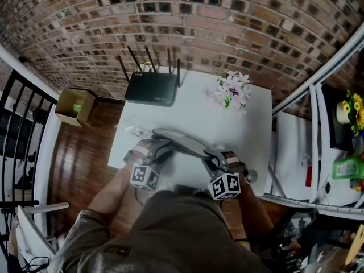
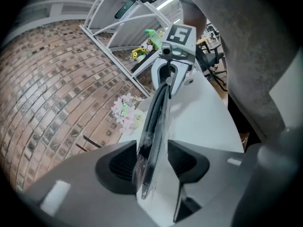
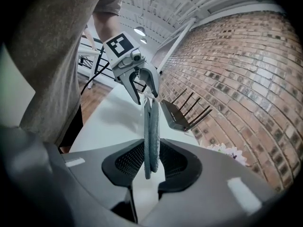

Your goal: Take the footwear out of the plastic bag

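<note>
The right claw (image 3: 151,161) pinches one end of the flat grey footwear (image 3: 150,126). The left claw (image 2: 152,162) stands spread, and the other end, wrapped in the plastic bag (image 2: 161,141), lies loose between its pads. The load hangs above the near edge of the worktop (image 1: 193,112). Probable hazards: with the bag unrestrained, a pull by the right claw is likely to drag the bag along rather than strip it off. The one-ended grip may let the footwear sag, twist or slip out. A dropped item could fall past the near edge.
</note>
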### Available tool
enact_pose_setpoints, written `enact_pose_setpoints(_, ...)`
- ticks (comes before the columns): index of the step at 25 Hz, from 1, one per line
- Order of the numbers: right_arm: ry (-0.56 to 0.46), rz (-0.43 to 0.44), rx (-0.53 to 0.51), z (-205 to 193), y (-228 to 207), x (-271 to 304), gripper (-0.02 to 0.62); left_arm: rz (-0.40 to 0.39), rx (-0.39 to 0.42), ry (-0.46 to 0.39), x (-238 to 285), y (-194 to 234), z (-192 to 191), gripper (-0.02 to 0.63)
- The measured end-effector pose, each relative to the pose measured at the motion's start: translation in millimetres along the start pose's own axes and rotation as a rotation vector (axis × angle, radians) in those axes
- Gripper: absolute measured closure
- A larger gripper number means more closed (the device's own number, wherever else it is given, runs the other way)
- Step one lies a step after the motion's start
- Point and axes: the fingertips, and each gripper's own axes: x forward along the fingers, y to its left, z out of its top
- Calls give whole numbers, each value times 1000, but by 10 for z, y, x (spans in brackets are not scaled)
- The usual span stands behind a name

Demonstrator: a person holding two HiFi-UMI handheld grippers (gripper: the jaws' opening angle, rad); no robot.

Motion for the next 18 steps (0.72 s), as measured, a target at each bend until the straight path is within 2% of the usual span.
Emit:
enact_pose_setpoints(2,-9,-4,-1,23,0,4,486,10,5,7,10,21,13,459)
enact_pose_setpoints(5,-12,-12,6,32,-27,-19,486,27,10,22,6,37,-47,507)
enact_pose_setpoints(12,1,-27,10,-70,-23,-155,486,53,15,68,22,34,-334,538)
enact_pose_setpoints(18,2,-44,32,-125,18,-271,486,46,10,67,66,14,-330,541)
